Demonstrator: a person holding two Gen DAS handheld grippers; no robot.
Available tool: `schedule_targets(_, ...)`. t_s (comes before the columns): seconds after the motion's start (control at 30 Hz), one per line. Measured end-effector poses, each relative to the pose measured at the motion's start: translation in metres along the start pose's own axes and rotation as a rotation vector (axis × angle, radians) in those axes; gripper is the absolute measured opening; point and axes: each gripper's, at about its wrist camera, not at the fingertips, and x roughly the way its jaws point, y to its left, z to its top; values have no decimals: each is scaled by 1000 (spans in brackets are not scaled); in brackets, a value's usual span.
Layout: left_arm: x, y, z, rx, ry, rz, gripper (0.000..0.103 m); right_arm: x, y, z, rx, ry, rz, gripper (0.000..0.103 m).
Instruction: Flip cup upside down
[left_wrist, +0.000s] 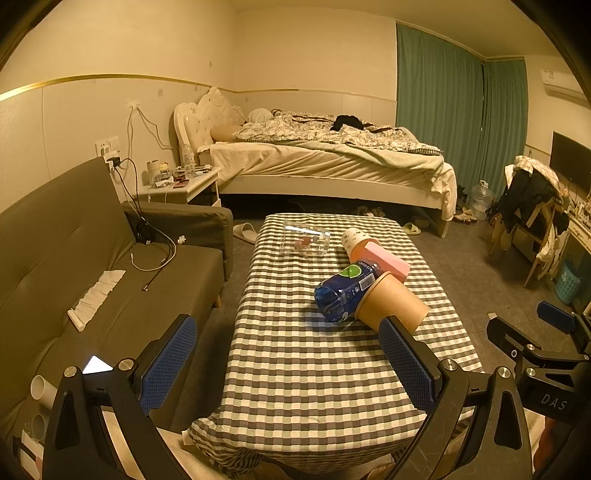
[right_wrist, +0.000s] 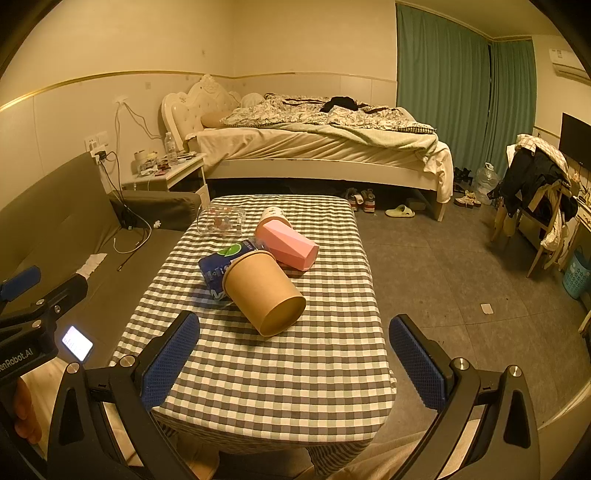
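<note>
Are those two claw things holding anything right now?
No. The left gripper and right gripper are both open and empty; the brown paper cup lies untouched on the table.

Home bedroom, unmade bed, sofa, curtains

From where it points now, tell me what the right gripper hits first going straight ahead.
Most likely the brown cup, lying on its side on the table with its base toward the open right gripper. Depth is hard to judge; angled lower, it might meet the tablecloth first.
</note>
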Motion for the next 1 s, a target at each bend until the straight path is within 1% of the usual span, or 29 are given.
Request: schedule_targets(1.0, 2, 1, -2, -1, 2, 1, 102, 7, 0, -10, 4, 9, 0, 103)
